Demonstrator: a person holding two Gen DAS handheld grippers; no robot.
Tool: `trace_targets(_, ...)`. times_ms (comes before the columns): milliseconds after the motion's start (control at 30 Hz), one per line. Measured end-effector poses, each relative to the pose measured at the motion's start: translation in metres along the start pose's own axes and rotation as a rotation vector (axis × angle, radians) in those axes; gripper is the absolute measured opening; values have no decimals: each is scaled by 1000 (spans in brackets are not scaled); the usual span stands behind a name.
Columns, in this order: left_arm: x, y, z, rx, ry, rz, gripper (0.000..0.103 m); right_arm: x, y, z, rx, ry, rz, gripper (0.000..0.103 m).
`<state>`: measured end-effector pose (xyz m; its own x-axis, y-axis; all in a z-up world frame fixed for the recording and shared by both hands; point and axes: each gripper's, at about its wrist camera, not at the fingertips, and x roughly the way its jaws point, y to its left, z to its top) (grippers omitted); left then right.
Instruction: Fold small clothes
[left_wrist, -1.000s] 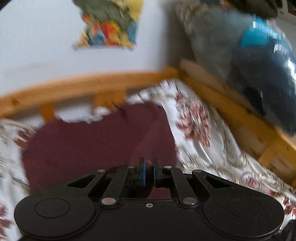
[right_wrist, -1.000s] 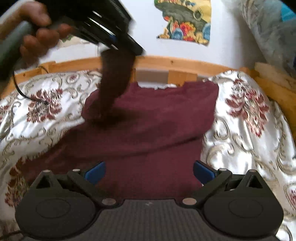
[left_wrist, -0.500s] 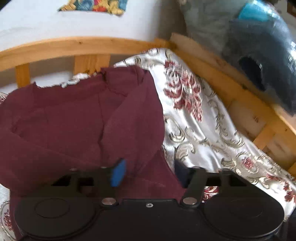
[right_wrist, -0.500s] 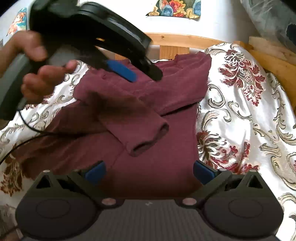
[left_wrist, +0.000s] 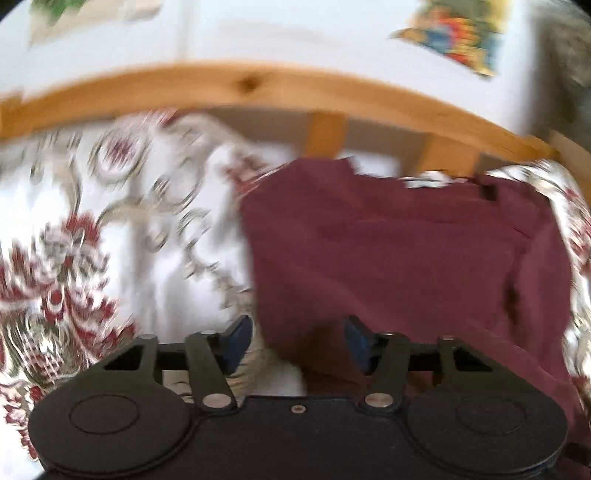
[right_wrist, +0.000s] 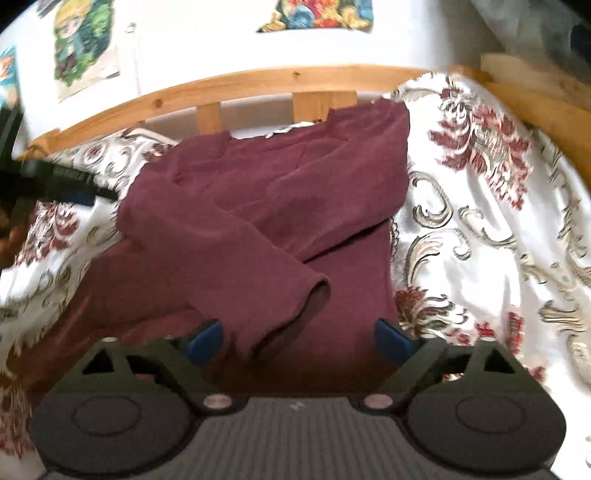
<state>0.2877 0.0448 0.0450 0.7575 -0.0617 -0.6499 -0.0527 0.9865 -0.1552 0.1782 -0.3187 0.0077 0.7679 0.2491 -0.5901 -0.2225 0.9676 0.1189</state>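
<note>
I see the dark maroon knit sweater lying flat on the white satin bedspread with red floral print, its collar toward the pale wooden bed rail and one sleeve folded diagonally across its front. My right gripper hangs spread wide and empty above the sweater's lower part, while my left gripper, also released and holding nothing, sits over the sweater's left edge in a blurred view

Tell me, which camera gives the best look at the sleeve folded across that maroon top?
The right wrist view. It is sharp and shows the folded sleeve lying diagonally across the maroon top, cuff included. The left wrist view is motion-blurred and shows only the top's body, with no sleeve clearly distinguishable.
</note>
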Motion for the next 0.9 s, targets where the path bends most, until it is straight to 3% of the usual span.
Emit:
trace_targets(100, 19, 26, 4, -84, 19, -67, 53, 16, -6, 8, 53, 15, 3, 75)
trace_targets(233, 47, 34, 7, -124, 81, -119, 53, 32, -12, 14, 85, 32, 8, 63)
trace_targets(267, 51, 35, 7, -138, 93, -129, 40, 36, -13, 15, 91, 39, 9, 58)
trace_targets(300, 54, 36, 7, -151, 100, -143, 16, 39, -15, 15, 96, 46, 10, 49)
trace_targets(333, 57, 38, 8, -165, 108, -153, 12, 41, -15, 16, 101, 49, 10, 41)
trace_targets(367, 56, 38, 9, -176, 100, -136, 7, 43, -16, 16, 102, 49, 13, 26)
trace_targets(467, 39, 33, 13, -177, 46, -78, 6, 39, -14, 19, 100, 33, 40, 7)
trace_targets(567, 23, 29, 18, -156, 2, -19, 5, 31, -7, 24, 87, 15, 73, 7)
trace_targets(733, 42, 32, 17, -153, 83, 32, 8, 35, 0, 27, 65, 40, 67, 6)
trace_targets(833, 37, 31, 15, -138, 80, 50, 12, 36, -4, 25, 93, 57, 64, 6)
trace_targets(900, 30, 34, 14, -127, 82, 55, 22, 36, -6, 23, 96, 69, 63, 7)
